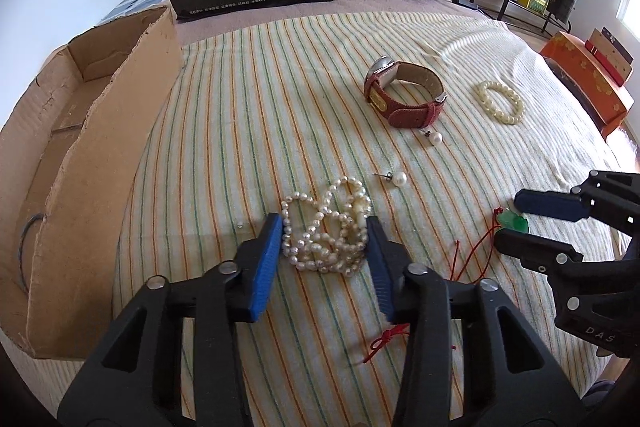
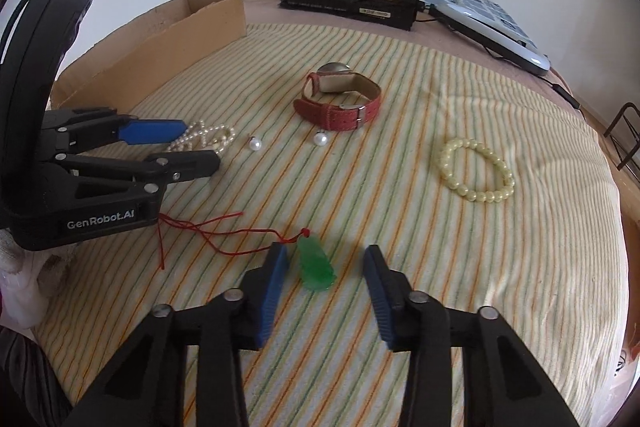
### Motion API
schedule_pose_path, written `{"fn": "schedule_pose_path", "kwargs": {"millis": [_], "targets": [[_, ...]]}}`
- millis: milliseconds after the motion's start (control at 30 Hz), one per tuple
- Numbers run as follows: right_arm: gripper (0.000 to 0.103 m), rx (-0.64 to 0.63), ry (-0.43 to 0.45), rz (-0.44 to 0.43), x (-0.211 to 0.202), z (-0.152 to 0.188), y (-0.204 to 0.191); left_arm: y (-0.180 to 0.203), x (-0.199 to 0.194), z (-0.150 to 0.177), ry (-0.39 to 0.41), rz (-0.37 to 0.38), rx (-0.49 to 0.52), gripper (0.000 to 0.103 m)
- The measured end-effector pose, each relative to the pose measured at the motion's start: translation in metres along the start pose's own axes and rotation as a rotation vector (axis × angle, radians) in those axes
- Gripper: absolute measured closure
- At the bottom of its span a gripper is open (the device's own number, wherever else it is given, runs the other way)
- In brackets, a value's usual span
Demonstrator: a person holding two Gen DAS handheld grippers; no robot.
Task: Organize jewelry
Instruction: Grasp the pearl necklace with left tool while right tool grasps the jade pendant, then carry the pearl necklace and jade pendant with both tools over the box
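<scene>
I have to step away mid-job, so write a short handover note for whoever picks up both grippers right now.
Left gripper: jaws around the pearl necklace heap, pads touching it; not lifted.
Right gripper: jaws open around the green pendant; one pad close, the other clear.
On the striped cloth: red watch, bead bracelet, two pearl earrings.
Cardboard box sits at the left; no jewelry visible inside.
Done: nothing stowed. Left: everything.
</scene>
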State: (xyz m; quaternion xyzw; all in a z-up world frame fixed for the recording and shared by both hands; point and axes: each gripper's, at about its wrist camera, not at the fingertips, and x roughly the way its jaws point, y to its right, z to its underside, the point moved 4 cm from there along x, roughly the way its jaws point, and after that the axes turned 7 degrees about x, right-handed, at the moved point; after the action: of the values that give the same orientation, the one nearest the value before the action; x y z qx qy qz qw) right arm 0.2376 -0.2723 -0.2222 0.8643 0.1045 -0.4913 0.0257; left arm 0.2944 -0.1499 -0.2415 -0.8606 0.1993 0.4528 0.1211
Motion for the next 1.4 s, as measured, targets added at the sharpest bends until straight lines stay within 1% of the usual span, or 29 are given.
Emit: {"fn": "schedule_pose_path", "kwargs": {"millis": [33, 67, 100, 133, 200, 400, 633, 867, 1400], "targets": [[0.073, 0.002, -0.001, -0.009, 0.0, 0.0, -0.001, -0.001, 0.0, 0.0, 0.001, 0.001, -0.003, 0.073], [0.079, 0.003, -0.002, -0.015, -0.001, 0.001, -0.002, -0.001, -0.001, 0.0, 0.001, 0.003, -0.005, 0.077], [0.084, 0.005, -0.002, -0.023, -0.001, 0.001, -0.003, -0.001, -0.001, -0.001, 0.001, 0.008, -0.008, 0.086], [0.086, 0.008, -0.002, -0.026, -0.002, 0.002, -0.003, -0.002, -0.001, -0.001, -0.001, 0.017, -0.011, 0.089], [0.088, 0.015, -0.003, -0.036, -0.003, 0.002, -0.003, -0.002, -0.002, -0.002, -0.004, 0.023, -0.012, 0.091], [0.088, 0.057, 0.005, -0.062, -0.01, 0.002, 0.001, -0.004, -0.011, -0.003, -0.003, 0.047, -0.027, 0.093], [0.088, 0.086, 0.047, -0.071, -0.03, -0.001, 0.004, -0.001, -0.031, -0.004, 0.024, 0.054, -0.021, 0.096], [0.088, 0.104, 0.093, -0.066, -0.055, -0.008, 0.006, -0.002, -0.053, -0.006, 0.056, 0.064, -0.024, 0.098], [0.088, 0.117, 0.198, -0.064, -0.11, -0.022, -0.002, -0.018, -0.114, -0.01, 0.151, 0.059, -0.044, 0.098]]}}
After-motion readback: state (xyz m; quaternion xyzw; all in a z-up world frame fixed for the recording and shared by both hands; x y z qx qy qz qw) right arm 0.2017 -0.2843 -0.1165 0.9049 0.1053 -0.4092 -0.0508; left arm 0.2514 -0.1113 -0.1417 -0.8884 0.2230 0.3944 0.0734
